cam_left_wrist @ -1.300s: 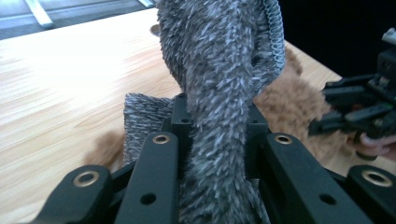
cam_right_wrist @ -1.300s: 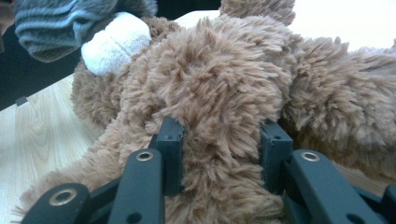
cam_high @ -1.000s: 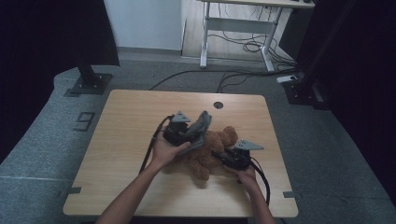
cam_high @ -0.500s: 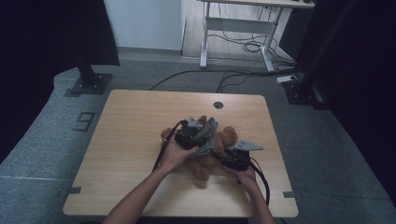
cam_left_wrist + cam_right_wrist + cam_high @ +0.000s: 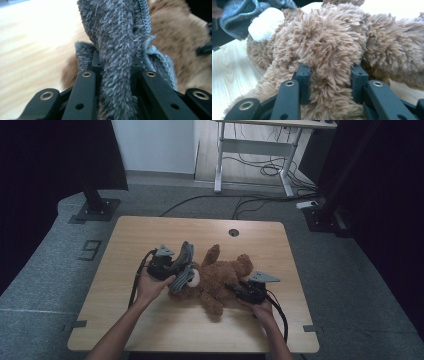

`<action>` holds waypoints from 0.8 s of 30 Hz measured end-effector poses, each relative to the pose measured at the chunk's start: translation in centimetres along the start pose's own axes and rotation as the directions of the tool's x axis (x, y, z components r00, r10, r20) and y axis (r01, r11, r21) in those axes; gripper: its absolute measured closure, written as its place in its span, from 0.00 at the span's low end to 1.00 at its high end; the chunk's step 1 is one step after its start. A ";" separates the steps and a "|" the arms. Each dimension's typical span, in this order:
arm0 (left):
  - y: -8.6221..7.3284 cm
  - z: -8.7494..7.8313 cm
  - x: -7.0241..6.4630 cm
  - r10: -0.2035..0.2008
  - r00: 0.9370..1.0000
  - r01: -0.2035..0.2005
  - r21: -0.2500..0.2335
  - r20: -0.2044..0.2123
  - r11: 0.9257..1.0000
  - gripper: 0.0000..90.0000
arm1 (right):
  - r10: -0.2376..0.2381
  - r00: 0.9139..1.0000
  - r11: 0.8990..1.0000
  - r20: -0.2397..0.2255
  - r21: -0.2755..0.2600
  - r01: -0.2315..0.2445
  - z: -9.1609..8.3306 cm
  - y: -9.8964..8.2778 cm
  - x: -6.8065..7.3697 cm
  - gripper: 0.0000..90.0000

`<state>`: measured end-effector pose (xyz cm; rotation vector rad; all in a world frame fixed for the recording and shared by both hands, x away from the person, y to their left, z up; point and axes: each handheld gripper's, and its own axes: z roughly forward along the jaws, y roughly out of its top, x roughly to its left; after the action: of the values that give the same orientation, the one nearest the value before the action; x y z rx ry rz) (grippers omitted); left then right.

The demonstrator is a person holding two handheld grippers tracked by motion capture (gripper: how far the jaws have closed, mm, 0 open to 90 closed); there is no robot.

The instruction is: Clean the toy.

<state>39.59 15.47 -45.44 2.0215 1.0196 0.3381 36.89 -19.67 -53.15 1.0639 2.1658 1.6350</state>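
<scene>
A brown teddy bear (image 5: 220,276) lies on its back in the middle of the wooden table (image 5: 145,232), its white muzzle (image 5: 194,278) toward the left. My left gripper (image 5: 179,267) is beside the bear's head, shut on a grey fuzzy cloth (image 5: 185,262). In the left gripper view the cloth (image 5: 117,50) is pinched between the jaws, with the bear (image 5: 177,37) behind it. My right gripper (image 5: 232,289) is at the bear's lower body. In the right gripper view its jaws are closed on a thick fold of the bear's fur (image 5: 329,72), and the grey cloth (image 5: 237,17) shows at top left.
A round cable hole (image 5: 233,232) sits near the table's far edge. Beyond the table are a white desk frame (image 5: 250,150), floor cables (image 5: 260,170) and a black stand base (image 5: 95,210). Bare tabletop lies left of and in front of the bear.
My left gripper went right over the bear, then drew back left with the grey cloth, uncovering the bear's head. The right gripper stayed on the bear.
</scene>
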 end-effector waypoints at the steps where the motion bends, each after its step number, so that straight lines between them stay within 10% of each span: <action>1: -0.4 -0.1 0.3 -0.002 1.000 0.002 0.003 -0.004 1.000 0.83 | 0.001 1.000 1.000 -0.001 -0.001 -0.001 0.0 0.0 0.0 0.68; 11: -3.0 0.4 2.3 -0.058 0.996 0.061 0.046 -0.069 0.997 0.83 | 0.012 1.000 1.000 -0.004 -0.005 -0.012 0.1 -0.1 -0.1 0.68; 17: -5.2 2.2 3.0 -0.051 0.996 0.065 0.196 -0.076 0.978 0.83 | 0.022 1.000 1.000 -0.006 -0.009 -0.022 0.0 -0.1 -0.3 0.68; 21: -5.3 2.0 3.1 -0.085 0.995 0.094 0.158 -0.060 0.983 0.83 | 0.028 1.000 1.000 -0.011 -0.009 -0.028 -0.1 -0.1 -0.4 0.68; 24: -3.6 0.2 2.3 -0.034 0.995 0.042 0.085 -0.094 0.996 0.83 | 0.040 0.999 0.999 -0.013 -0.014 -0.041 -0.1 -0.2 -0.5 0.68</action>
<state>39.18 18.32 -48.61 2.0772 1.1457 0.3760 37.14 -20.11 -53.38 1.1034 2.1514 1.6762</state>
